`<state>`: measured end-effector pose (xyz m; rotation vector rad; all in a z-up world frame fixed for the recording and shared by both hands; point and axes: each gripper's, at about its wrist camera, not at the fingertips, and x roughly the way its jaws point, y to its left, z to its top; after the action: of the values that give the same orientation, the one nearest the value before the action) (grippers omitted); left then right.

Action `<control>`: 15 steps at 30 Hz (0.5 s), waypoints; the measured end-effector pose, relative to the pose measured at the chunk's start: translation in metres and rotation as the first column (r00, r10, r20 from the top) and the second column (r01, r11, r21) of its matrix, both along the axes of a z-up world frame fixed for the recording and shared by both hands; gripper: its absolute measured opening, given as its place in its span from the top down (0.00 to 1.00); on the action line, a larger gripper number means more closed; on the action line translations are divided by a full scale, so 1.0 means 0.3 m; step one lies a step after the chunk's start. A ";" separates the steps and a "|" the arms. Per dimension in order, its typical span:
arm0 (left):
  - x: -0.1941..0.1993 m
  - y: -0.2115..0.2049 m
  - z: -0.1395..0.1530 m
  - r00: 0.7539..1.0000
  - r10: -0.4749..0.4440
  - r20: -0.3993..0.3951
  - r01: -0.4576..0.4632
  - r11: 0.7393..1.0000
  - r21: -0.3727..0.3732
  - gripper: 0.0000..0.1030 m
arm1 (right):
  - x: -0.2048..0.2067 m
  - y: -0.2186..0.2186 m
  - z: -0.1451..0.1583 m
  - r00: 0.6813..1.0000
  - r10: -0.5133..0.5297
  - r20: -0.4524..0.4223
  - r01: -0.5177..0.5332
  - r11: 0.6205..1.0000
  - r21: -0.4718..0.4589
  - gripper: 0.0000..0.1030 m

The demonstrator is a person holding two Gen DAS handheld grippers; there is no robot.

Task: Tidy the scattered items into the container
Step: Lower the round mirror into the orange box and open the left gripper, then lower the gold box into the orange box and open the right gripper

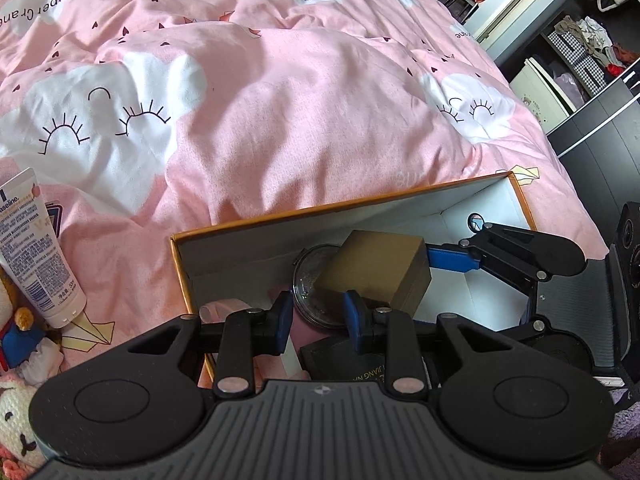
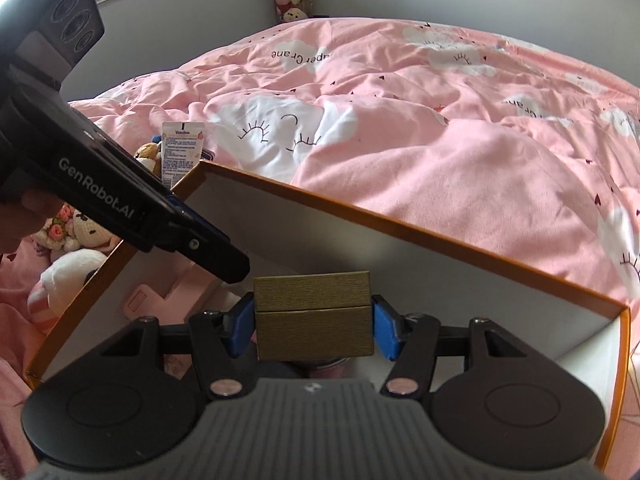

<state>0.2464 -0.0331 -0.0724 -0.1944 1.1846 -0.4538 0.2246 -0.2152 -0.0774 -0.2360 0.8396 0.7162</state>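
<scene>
Right gripper (image 2: 314, 330) fingers are clamping one olive box (image 2: 314, 316) inside one orange-rimmed container (image 2: 400, 226) on the bed (image 2: 460, 152); left gripper (image 1: 318, 314) fingers are gaping, empty.

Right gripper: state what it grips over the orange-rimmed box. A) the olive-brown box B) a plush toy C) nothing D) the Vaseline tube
A: in the right wrist view, the right gripper has a blue pad pressed against each side of the olive-brown box, held above the inside of the orange-rimmed box.
</scene>
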 end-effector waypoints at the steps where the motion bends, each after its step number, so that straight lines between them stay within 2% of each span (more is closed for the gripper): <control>1: -0.001 -0.001 -0.001 1.000 0.000 -0.002 0.000 1.000 0.000 0.69 | -0.002 -0.001 0.000 1.000 -0.003 -0.007 0.003 1.000 -0.003 0.39; 7: -0.004 0.009 -0.008 1.000 0.006 -0.013 -0.006 1.000 0.005 0.69 | -0.007 0.001 0.001 0.999 -0.016 -0.048 0.014 0.999 -0.050 0.39; 15: 0.002 0.021 -0.002 0.999 0.040 0.005 -0.040 0.999 0.018 0.69 | 0.020 0.027 -0.002 0.991 -0.115 -0.073 0.112 0.993 -0.044 0.39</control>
<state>0.2469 -0.0268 -0.0729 -0.2005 1.1779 -0.4082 0.2307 -0.2070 -0.0779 -0.1955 0.9327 0.6052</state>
